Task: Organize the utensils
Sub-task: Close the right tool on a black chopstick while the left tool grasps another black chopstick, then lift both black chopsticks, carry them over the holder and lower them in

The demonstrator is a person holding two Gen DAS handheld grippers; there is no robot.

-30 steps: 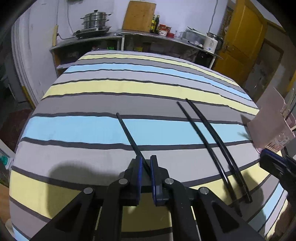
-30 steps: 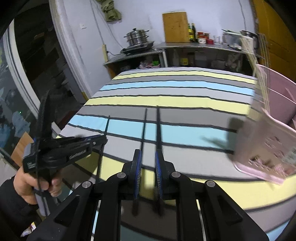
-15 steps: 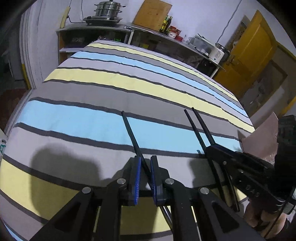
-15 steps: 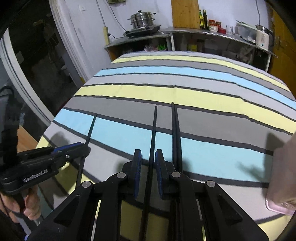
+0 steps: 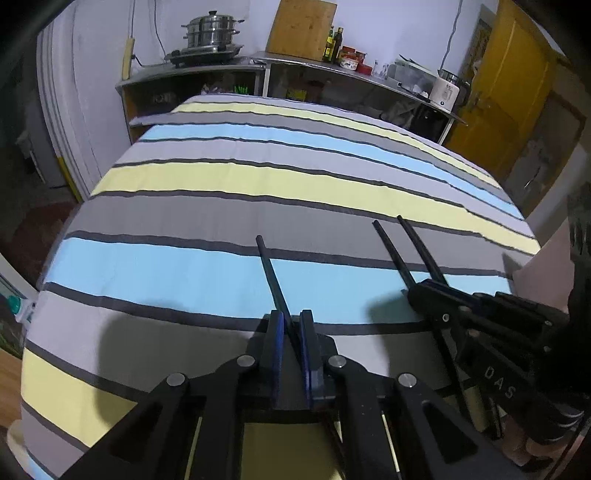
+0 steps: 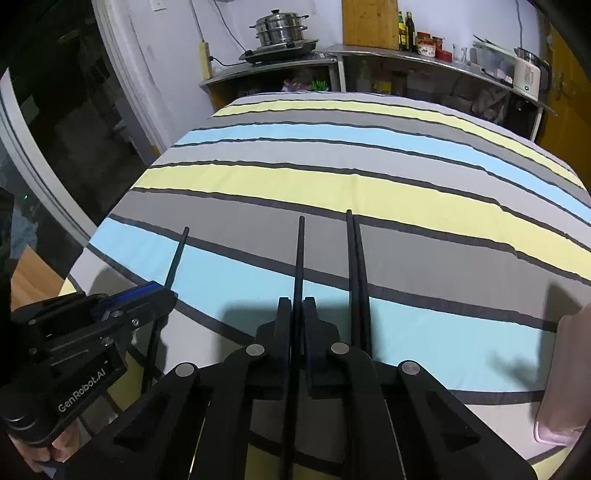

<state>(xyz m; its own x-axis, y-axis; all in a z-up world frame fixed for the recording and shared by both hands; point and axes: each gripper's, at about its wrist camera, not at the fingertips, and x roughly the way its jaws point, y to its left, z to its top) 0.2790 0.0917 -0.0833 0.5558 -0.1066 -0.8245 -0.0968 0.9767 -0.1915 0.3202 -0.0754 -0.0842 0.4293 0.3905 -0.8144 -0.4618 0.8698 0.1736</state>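
Ahead – bare striped cloth [image 6: 369, 184]

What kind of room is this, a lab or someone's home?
Most likely a home kitchen and dining room. A stacked steamer pot sits on a stove at the back, a wooden cutting board leans on the wall beside sauce bottles, and a striped tablecloth covers the table.

Striped cloth [image 5: 229, 184] ahead. Beyond, metal counter [image 5: 207, 70] against white wall [image 5: 103, 44], bearing steamer pot [image 5: 210, 31]. Yellow door [image 5: 517, 85] at right.
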